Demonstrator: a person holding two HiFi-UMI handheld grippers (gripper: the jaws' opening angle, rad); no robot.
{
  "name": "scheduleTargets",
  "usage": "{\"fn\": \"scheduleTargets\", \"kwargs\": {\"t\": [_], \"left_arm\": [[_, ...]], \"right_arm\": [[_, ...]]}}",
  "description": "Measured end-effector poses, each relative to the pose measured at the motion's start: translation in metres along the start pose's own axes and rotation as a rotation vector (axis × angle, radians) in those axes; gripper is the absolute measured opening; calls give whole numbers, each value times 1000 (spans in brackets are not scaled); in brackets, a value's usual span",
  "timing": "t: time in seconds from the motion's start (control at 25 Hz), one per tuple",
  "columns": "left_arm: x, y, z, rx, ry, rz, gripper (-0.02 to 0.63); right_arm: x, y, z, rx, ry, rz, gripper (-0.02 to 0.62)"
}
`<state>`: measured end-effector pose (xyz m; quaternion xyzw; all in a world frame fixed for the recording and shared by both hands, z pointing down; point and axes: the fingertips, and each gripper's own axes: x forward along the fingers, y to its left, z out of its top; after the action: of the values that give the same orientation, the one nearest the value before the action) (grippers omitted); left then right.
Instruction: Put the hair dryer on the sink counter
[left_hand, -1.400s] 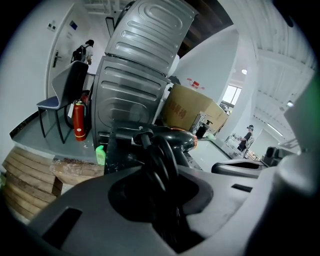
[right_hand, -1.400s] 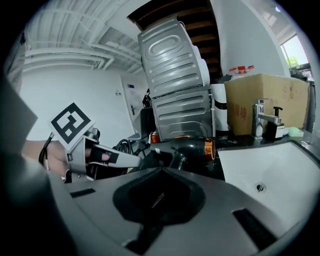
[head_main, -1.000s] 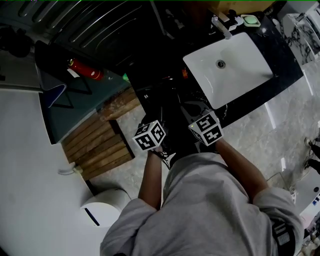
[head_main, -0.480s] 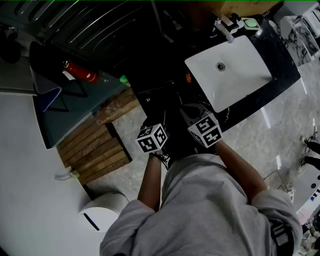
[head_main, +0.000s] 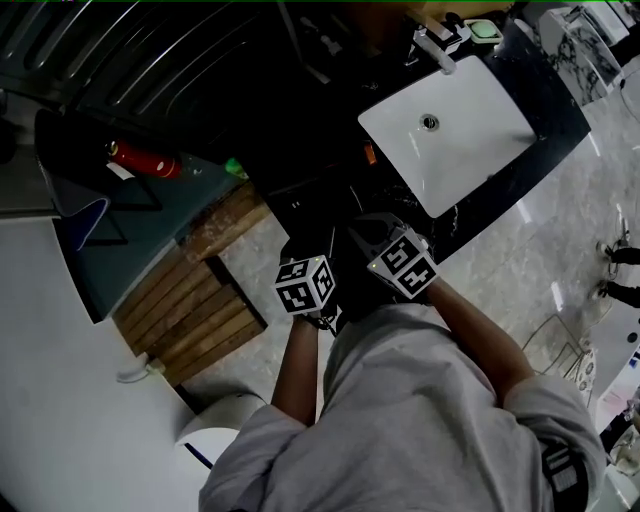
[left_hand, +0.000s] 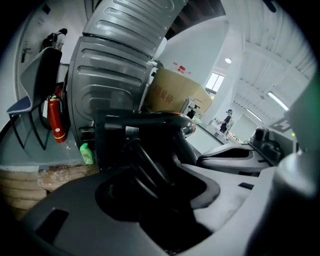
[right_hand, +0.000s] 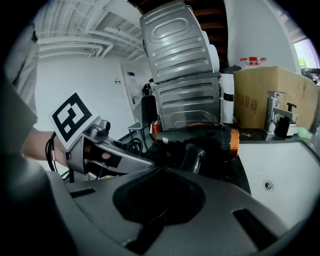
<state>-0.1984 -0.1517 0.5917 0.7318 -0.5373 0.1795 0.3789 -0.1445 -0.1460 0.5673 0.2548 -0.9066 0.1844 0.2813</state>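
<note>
- The hair dryer (right_hand: 200, 137) — black, with an orange ring at one end — is lying over the dark desk (head_main: 560, 95), just beside the white sink basin (head_main: 450, 120), on the basin's left as the head view shows it.
- Its orange end is pointing toward the basin.
- Whether the dryer is resting on the desk or hanging a little above it, I cannot tell; that patch is too dark.
- The left tool (left_hand: 160, 185) is reaching at the dryer from the side away from the basin. Its jaws are standing apart and have just been opening, with the dryer's black cord (left_hand: 145, 167) and handle running between them and no pad visibly pressing.
- The right tool (right_hand: 162, 170) is pointing at the dryer from the side nearer the basin. Its jaws are sitting together, with their tips just at the dryer's handle. Whether they are pinching anything there is not clear.
- A faucet (head_main: 432, 45) is standing at the basin's far edge, and a cardboard box (right_hand: 272, 95) is sitting behind the basin.
- A red fire extinguisher (head_main: 140, 160) is standing well apart from the basin, beyond the dryer.
</note>
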Motion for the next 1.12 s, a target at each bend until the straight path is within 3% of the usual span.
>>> {"fn": "scheduleTargets", "kwargs": {"t": [0.24,0.4,0.56,1.12], "left_arm": [[-1,-2,-6,109,70,-27,264],[-7,-9,-7,113,99,-114,322],[-14,-6,-14,147,130,-126,353],[-26,5,-37,104,160,-155,390]], "right_arm": [[4,4,0,45,3,-6,11],[6,5,1,41,2,-25,11],[7,7,7,48,-13,-27,11],[16,20,-2,18,15,-5,11]]}}
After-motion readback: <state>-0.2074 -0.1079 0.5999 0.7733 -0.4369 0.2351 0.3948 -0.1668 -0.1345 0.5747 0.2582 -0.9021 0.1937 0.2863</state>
